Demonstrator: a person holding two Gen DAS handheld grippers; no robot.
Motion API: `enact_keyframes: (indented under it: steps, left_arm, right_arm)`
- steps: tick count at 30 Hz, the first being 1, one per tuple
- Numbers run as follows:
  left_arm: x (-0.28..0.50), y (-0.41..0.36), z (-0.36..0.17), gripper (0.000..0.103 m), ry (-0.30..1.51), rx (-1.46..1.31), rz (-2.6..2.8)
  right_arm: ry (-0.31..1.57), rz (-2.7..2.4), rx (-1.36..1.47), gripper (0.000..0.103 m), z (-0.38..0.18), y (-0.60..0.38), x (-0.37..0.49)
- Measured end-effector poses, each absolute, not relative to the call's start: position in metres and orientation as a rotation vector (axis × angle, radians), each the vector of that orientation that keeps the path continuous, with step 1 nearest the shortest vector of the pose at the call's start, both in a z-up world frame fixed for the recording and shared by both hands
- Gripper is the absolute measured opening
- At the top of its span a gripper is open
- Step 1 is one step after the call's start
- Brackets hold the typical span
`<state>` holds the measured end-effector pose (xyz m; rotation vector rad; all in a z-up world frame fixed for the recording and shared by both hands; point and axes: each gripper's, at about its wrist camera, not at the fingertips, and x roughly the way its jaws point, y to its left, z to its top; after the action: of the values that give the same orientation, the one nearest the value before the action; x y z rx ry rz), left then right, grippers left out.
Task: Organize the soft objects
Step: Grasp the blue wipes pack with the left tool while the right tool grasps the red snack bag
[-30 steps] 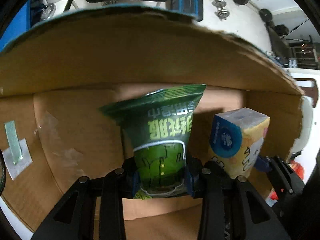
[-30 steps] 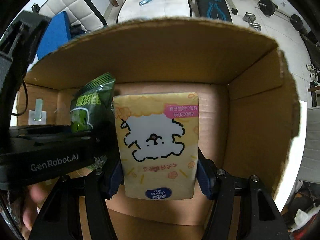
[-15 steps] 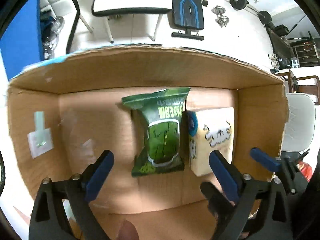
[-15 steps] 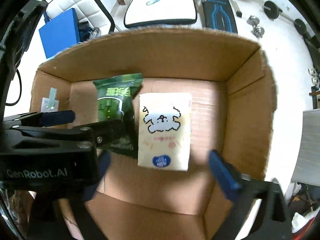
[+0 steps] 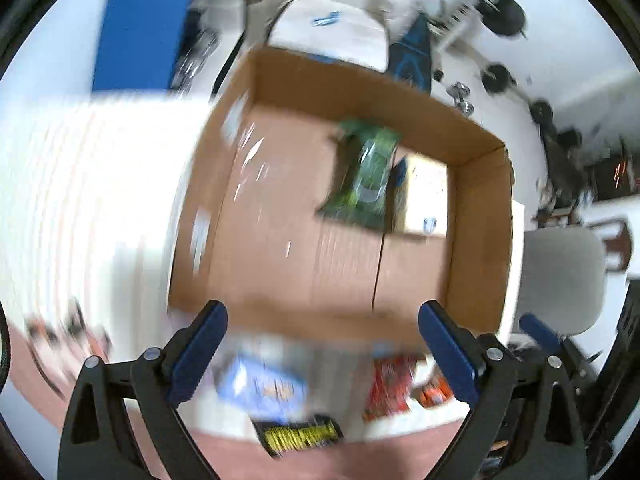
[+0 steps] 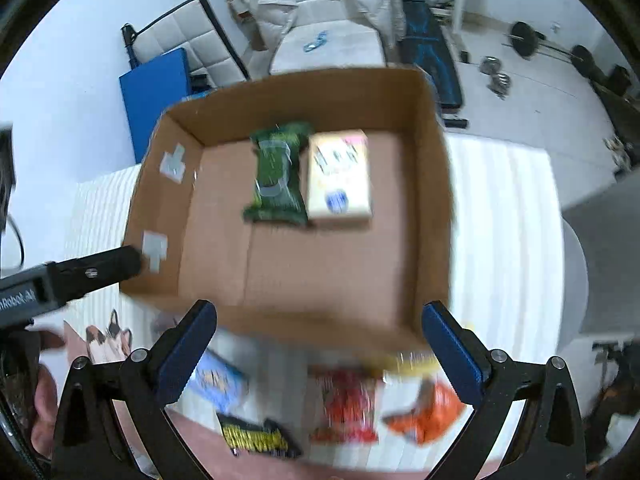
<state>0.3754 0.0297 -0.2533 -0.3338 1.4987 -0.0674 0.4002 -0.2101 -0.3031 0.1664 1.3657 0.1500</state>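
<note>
Green pack: lying flat on the floor of the box, toward the far wall, left of the tissue pack and touching it along one long edge; also showing, blurred, in the left wrist view.
Tissue pack: pale yellow with a blue round mark at its near end, lying flat beside the green pack; in the left wrist view it is sitting close to the box's right wall.
Box: open brown cardboard, standing on the white table; two pale tape patches are showing on its left inner wall; the near half of its floor is lying bare. In the left wrist view it is smeared by motion blur.
Left gripper: jaws spread wide, gripping nothing, hovering above the box's near edge.
Right gripper: jaws likewise spread wide, carrying nothing, hovering over the near edge of the box.
Blue pack: lying on the table in front of the box, blurred.
Red pack: lying on the table near the box's front, blurred.
Orange pack: lying just right of the red pack.
Black-yellow pack: lying nearest the camera, its print too blurred for reading.
Table: white, ribbed surface, carrying the box and the loose packs.
</note>
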Motion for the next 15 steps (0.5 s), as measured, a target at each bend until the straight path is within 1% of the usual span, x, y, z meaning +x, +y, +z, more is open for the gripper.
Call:
enact_keyframes:
  steps: [3,5,6,11,15]
  left_arm:
    - [0.325,0.05,-0.291,0.098,1.633,-0.551,-0.062]
    - [0.294,0.061,-0.332,0.098,1.75,-0.739,-0.063]
    - [0.281,0.065,-0.348,0.098,1.791,-0.789,-0.054]
    - [0.27,0.078,-0.404,0.098,1.849,-0.89,0.05]
    - [0.288,0.073,-0.422,0.098,1.846,-0.868,0.1]
  right_arm:
    - [1.392,0.103,0.196,0.103,-0.309,-0.217,0.354]
    - [1.429,0.079,0.24,0.103,-0.322,-0.22,0.327]
    - [1.441,0.069,0.253,0.103,-0.328,-0.221,0.318]
    - [1.47,-0.019,0.285,0.103,-0.366,-0.219,0.284]
    - [1.486,-0.054,0.339,0.103,-0.393,-0.222,0.282]
